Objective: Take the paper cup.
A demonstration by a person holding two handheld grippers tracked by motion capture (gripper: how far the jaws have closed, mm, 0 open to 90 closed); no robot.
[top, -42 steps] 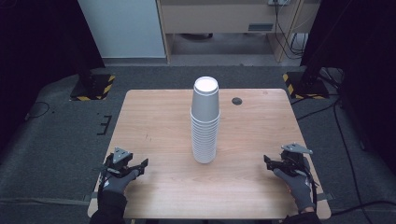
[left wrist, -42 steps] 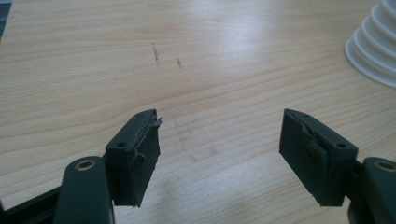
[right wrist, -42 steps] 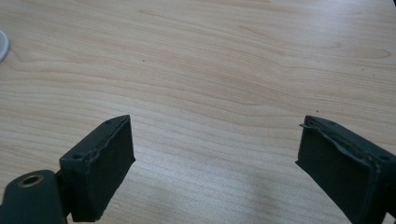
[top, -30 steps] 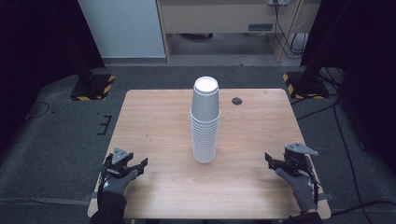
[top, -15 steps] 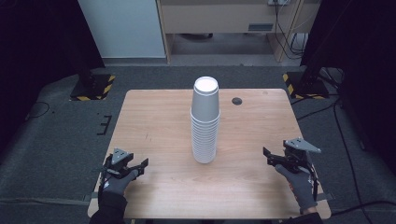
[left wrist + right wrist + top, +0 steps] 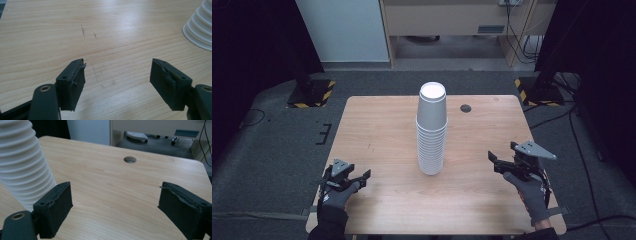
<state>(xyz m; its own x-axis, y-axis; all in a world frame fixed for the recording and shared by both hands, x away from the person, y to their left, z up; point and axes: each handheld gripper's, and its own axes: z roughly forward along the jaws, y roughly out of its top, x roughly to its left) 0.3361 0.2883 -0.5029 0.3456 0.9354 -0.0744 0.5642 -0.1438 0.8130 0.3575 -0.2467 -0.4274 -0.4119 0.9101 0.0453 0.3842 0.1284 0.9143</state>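
Jaws wide; tall white cup stack (image 6: 431,130)

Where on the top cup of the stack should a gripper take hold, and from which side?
Probably the top cup's bare side wall, above the ribbed band of rims in the stack. It sits upside down, closed base up, so there is no open lip to pinch. The right gripper, open and nearer, could come in level from the right, jaws either side of the wall.
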